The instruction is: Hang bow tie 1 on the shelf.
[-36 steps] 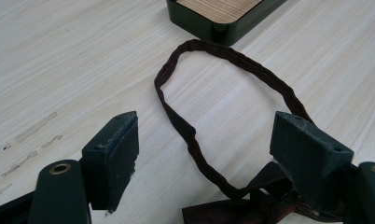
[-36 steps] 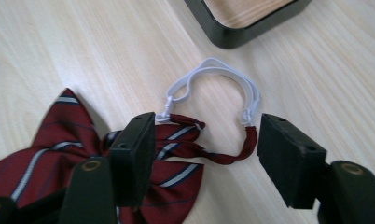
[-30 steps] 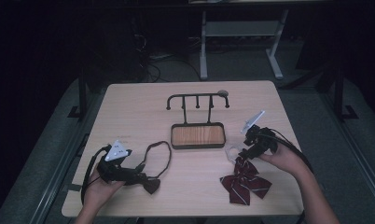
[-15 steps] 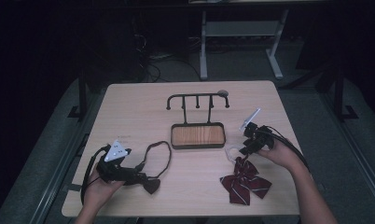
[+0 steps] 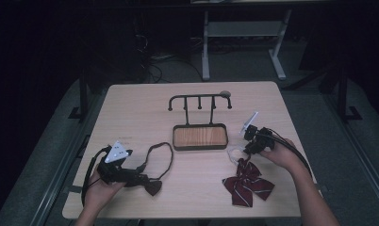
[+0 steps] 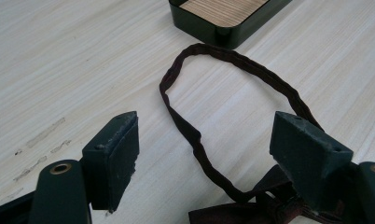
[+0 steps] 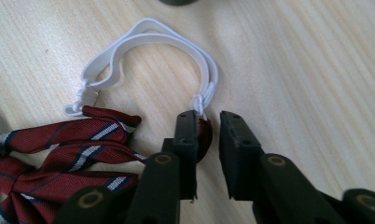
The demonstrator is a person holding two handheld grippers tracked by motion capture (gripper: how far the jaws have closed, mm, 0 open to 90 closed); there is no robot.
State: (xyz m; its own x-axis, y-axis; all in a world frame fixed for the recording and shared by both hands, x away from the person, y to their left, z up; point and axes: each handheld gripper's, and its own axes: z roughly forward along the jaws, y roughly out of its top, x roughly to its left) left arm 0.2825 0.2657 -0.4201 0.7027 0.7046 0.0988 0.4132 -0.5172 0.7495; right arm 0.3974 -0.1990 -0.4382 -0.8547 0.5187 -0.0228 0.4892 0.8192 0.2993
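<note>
A red striped bow tie (image 5: 247, 184) lies at the table's front right, its white elastic strap (image 7: 148, 35) looped toward the stand. My right gripper (image 7: 209, 119) sits low at the strap's end; its jaws have just been closing, and a red tab of the tie (image 7: 204, 135) lies between them against one pad, with a slim gap left. In the high view, the right gripper (image 5: 245, 151) points down-left. A dark brown bow tie (image 5: 152, 187) with a loop strap (image 6: 209, 84) lies front left. My left gripper (image 6: 206, 126) stands open astride that strap, also front left in the high view (image 5: 143, 179).
A black hook stand (image 5: 199, 101) on a wood-topped tray base (image 5: 199, 136) stands mid-table, behind both ties. Its corner (image 6: 227, 14) shows beyond the brown strap. Table edges are close to both hands at the front.
The right gripper has sunk a little toward the striped tie's strap end and its jaws have narrowed around the red tab. The left hand and brown tie have stayed put.
</note>
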